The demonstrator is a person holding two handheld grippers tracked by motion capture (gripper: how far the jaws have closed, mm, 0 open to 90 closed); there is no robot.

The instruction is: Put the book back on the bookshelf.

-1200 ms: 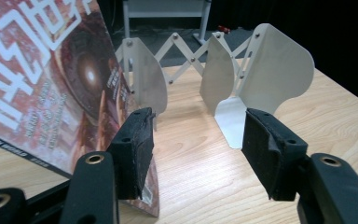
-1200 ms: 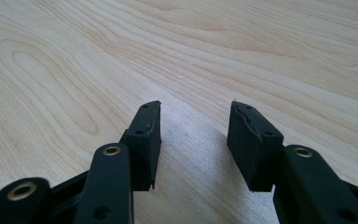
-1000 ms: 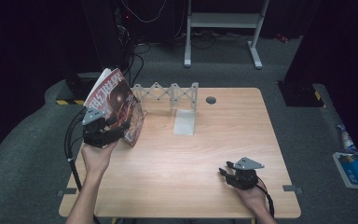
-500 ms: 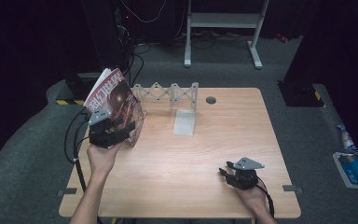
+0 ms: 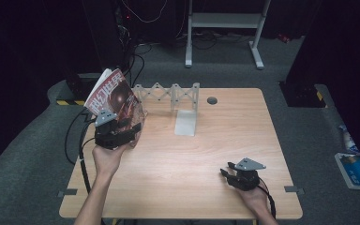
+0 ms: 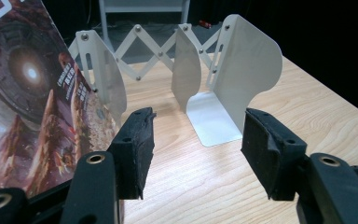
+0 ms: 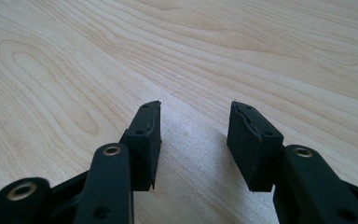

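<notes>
A magazine [image 5: 115, 96] with a dark reddish cover stands tilted at the table's left, leaning on the left end of a white accordion book rack [image 5: 168, 93]. My left gripper [image 5: 132, 127] is held just in front of the magazine's lower edge. In the left gripper view its jaws [image 6: 196, 140] stand open with bare table between them. The magazine [image 6: 28, 93] lies outside the left jaw and the rack's white plates [image 6: 242, 70] stand ahead. My right gripper [image 5: 228, 169] rests low at the table's front right. Its jaws [image 7: 193, 140] are open over bare wood.
The rack's flat white foot plate [image 5: 186, 123] lies on the wooden table [image 5: 178, 187] near the middle back. A round cable hole [image 5: 212, 100] sits behind it. Cables hang off the left edge [image 5: 75, 140]. A blue package [image 5: 356, 169] lies on the floor at the right.
My left gripper has shifted slightly to the right beside the magazine. The magazine, the rack and my right gripper have stayed where they were.
</notes>
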